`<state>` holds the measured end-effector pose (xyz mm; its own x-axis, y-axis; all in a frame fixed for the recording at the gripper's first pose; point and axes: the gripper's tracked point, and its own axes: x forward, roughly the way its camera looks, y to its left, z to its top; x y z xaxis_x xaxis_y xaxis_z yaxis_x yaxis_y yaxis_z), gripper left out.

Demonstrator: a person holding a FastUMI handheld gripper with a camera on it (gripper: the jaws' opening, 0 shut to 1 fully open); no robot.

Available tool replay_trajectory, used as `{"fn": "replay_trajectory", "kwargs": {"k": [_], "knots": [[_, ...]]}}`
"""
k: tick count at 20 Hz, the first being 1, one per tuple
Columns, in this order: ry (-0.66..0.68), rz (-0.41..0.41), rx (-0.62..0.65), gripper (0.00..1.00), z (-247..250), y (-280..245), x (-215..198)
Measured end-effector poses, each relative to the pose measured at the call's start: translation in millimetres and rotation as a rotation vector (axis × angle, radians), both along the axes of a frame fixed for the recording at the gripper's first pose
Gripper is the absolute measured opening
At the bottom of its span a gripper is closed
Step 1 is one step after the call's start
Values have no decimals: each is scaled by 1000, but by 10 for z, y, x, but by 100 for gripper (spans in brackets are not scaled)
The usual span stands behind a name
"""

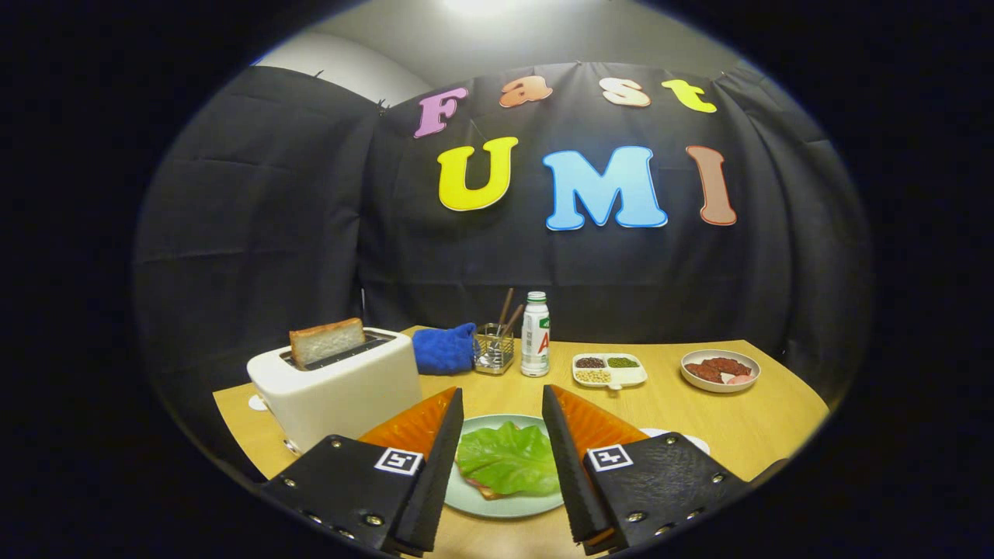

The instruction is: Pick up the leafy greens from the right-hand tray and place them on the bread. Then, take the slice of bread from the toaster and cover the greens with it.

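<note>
Tool (pixel 502 396) spread, holding nothing, above the green lettuce leaf (pixel 509 458) on the pale round plate (pixel 505 506); toasted bread slice (pixel 327 341) in the white toaster (pixel 342 392) at ten o'clock.

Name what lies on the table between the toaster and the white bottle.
In the gripper view, two things sit between the toaster and the white bottle: a blue oven mitt beside the toaster, then a clear holder with sticks. The open gripper hangs above the greens.

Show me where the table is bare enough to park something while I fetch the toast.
Bare wood lies between the plate with the greens and the sectioned dish, and right of the open claw below the meat plate. The back row from toaster through mitt, chopstick holder and bottle is crowded.
</note>
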<state>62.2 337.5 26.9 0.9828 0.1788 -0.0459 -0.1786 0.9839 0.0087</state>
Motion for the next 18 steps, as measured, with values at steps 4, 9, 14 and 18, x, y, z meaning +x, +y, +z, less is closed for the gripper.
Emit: {"fn": "replay_trajectory", "kwargs": {"k": [4, 9, 14, 18], "knots": [[-7, 47, -6, 63, 124, 369, -51], [-9, 71, -3, 63, 252, 957, -86], [57, 115, 25, 63, 68, 1604, 19], [71, 124, 17, 63, 61, 1927, 126]]}}
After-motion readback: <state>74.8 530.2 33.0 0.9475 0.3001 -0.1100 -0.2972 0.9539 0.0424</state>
